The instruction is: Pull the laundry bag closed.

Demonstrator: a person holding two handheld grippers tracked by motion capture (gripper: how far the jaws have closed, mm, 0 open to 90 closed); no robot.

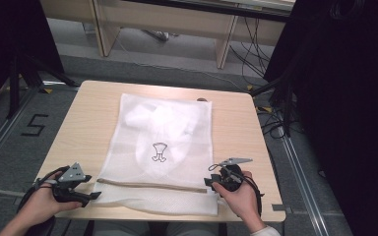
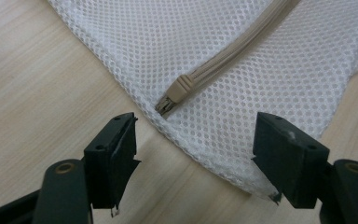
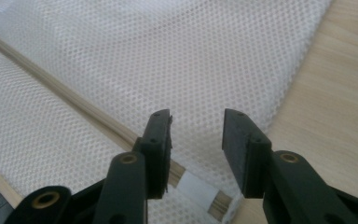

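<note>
At the table's near edge, the left gripper (image 2: 193, 140) hangs with jaws spread wide over the mesh bag's (image 1: 165, 147) corner, gripping nothing. The right gripper (image 3: 196, 135) hovers, jaws apart, above the tan zipper's (image 1: 152, 185) other end. Beyond, the bag lies flat mid-table (image 1: 83, 118), a white garment (image 1: 162, 132) inside.

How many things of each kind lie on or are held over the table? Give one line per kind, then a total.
White mesh laundry bag: 1
White garment inside the bag: 1
Hand-held gripper: 2, left and right
Total: 4
</note>
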